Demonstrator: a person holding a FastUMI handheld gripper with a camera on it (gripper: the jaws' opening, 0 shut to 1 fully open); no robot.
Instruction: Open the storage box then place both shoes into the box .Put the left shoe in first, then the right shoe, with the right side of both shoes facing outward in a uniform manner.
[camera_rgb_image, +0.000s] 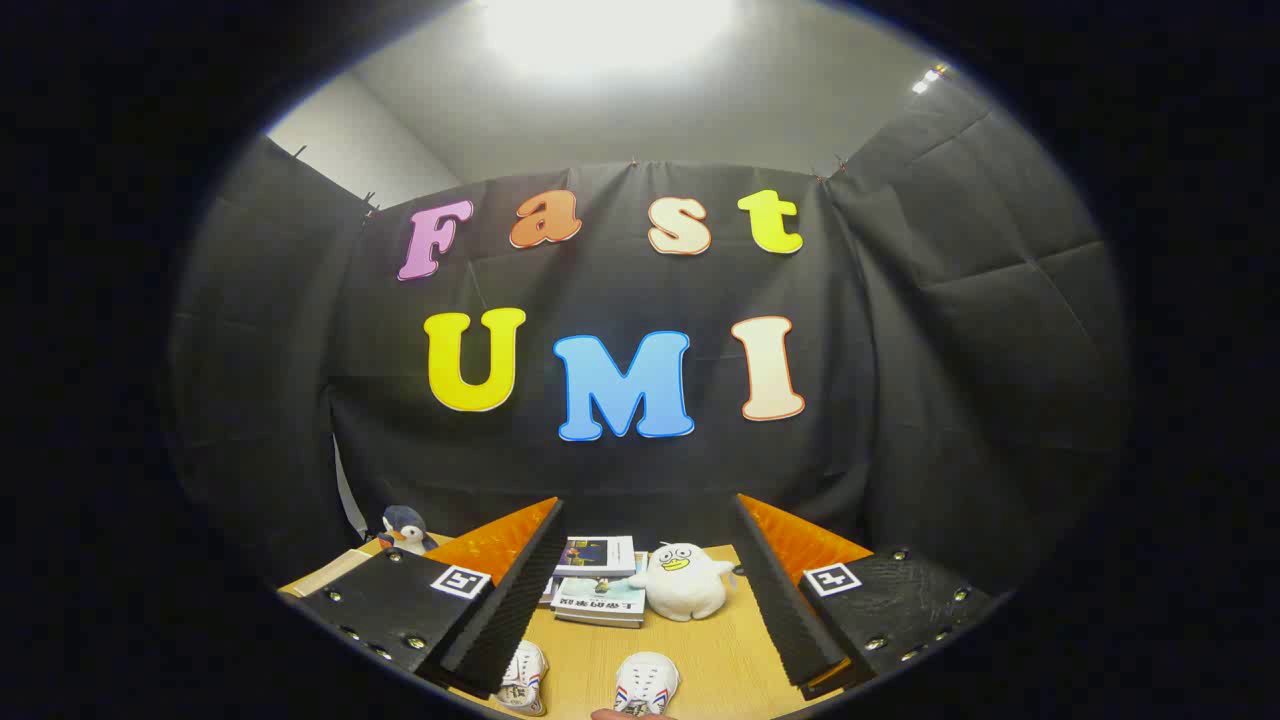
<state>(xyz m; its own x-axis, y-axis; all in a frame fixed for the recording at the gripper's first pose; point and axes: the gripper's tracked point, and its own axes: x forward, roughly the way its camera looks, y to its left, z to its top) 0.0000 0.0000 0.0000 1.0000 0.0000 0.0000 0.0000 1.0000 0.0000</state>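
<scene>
- Hand-held gripper (650, 590): fingers spread wide apart, nothing held between them, raised above the table and pointing toward the booth's back wall.
- Light wooden table (720, 660): surface visible between and below the fingers.
- Two small white sneakers with red and blue side stripes: one (523, 678) lies just beside the lower end of the left finger, the other (646, 684) sits between the fingers, closer to the camera than the remaining items. They lie apart from each other and neither touches a finger.
- White plush duck with yellow beak (684, 580): sits upright on the table beyond the shoes, between the fingers.
- Stack of paperback books (598, 580): lies flat just beside the duck, on its left, partly behind the left finger.
- Dark blue and white plush penguin (405, 529): stands at the table's far left corner, outside the left finger.
- Storage box: cannot be identified.
</scene>
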